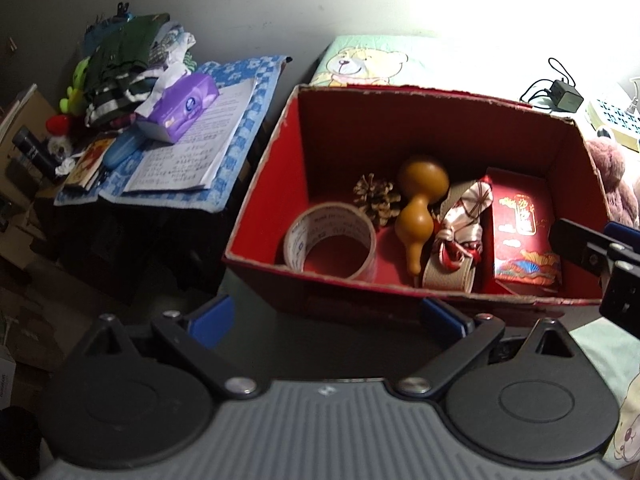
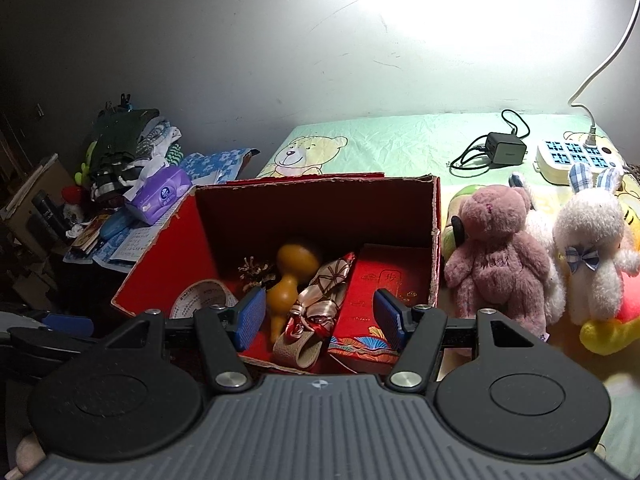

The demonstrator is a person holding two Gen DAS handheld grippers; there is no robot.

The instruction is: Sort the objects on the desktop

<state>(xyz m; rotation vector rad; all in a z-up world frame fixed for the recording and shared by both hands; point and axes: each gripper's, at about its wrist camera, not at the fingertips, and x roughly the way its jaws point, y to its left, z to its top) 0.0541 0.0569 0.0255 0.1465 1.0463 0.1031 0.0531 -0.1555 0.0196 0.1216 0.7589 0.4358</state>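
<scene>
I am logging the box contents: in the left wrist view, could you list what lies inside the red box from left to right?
Tape roll → pine cone → gourd → patterned silk bundle → red gift box.

In the right wrist view, the right gripper's blue pads point(image 2: 251, 317) cover part of the tape roll point(image 2: 200, 298) and the lower edge of the red gift box point(image 2: 384, 280). The print on the tape roll and the notebook point(image 1: 188, 152) is too small to read. The yellow plush toy point(image 2: 610, 330) is cut off by the frame's right edge. In the left wrist view, the red cardboard box's near wall point(image 1: 400, 304) hides the woven strap's lower end point(image 1: 448, 276).
</scene>
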